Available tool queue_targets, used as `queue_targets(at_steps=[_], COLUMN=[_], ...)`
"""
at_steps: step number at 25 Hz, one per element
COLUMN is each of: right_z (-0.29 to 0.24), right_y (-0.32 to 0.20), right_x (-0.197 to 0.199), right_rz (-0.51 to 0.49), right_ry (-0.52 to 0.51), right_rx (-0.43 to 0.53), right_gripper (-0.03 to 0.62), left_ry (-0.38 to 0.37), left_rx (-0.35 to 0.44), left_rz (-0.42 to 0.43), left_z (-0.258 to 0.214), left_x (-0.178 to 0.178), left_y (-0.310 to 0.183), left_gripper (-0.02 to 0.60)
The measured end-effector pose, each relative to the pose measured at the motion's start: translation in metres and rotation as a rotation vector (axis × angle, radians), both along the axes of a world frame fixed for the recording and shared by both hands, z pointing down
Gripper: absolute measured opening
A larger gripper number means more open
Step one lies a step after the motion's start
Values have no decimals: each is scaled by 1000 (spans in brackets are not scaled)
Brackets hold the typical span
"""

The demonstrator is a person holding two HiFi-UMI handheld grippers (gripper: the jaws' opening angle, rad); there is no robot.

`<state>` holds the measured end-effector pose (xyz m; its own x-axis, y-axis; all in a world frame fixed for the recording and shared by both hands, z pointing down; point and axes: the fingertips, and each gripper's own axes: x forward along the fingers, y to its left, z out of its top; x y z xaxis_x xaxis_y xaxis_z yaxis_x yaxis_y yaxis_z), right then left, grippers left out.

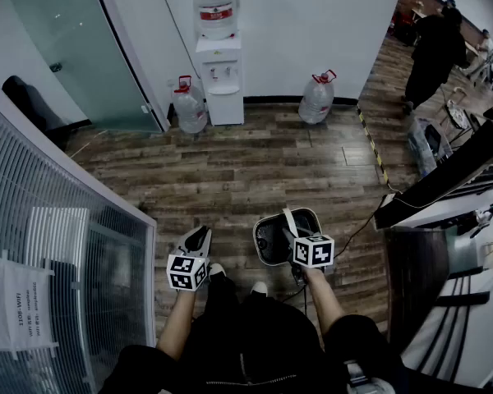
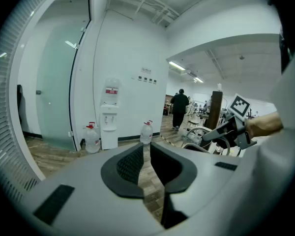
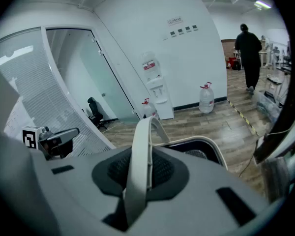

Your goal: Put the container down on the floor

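Step in hand: carrying, lowering not yet finished.

- Your right gripper (image 1: 292, 230) is clamped on the white bail handle (image 3: 140, 154) of the container (image 1: 269, 241). In the right gripper view the strap runs straight up between the pads, with the container's pale rim and dark inside just past it at 2 o'clock.
- In the head view the container hangs from that handle just in front of your feet. It looks to be clear of the wooden floor (image 1: 255, 167), though contact at its base cannot be seen.
- Your left gripper (image 1: 200, 238) sits at 9 o'clock of the container, apart from it. Its jaws stand a little apart with only floorboards showing between them, so it is empty.
- A water dispenser (image 1: 218, 52) stands at the far wall at 12 o'clock, well apart.

Next move, as judged: bring the right hand straight down until the base settles flat on the boards. Then part the jaws and let the handle drop. Watch for swing or tilt on the bail.
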<state>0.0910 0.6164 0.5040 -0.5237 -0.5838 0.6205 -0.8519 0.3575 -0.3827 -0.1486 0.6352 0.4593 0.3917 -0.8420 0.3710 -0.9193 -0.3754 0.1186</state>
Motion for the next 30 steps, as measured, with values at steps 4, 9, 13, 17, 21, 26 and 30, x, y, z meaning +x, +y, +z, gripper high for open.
queue_targets(at_steps=[4, 9, 13, 17, 21, 26, 30], right_z=[-1, -2, -1, -2, -5, -13, -20], right_y=[0, -1, -3, -3, -4, -7, -11], right_x=[8, 18, 21, 19, 19, 15, 15], right_rz=[-9, 5, 1, -5, -14, -13, 1], right_ry=[4, -25, -38, -53, -65, -83, -93], right_rx=[7, 15, 7, -3, 3, 16, 29], right_gripper=[57, 61, 63, 63, 63, 63, 63], left_ry=[2, -8, -5, -5, -10, -11, -18], left_rx=[-6, -34, -34, -30, -27, -2, 7], left_rz=[23, 60, 75, 75, 70, 74, 86], left_z=[0, 6, 6, 2, -4, -17, -27], left_x=[19, 39, 49, 52, 56, 58, 59], left_y=[-2, -2, -4, -8, -11, -17, -24], left_gripper=[52, 52, 52, 52, 52, 52, 52])
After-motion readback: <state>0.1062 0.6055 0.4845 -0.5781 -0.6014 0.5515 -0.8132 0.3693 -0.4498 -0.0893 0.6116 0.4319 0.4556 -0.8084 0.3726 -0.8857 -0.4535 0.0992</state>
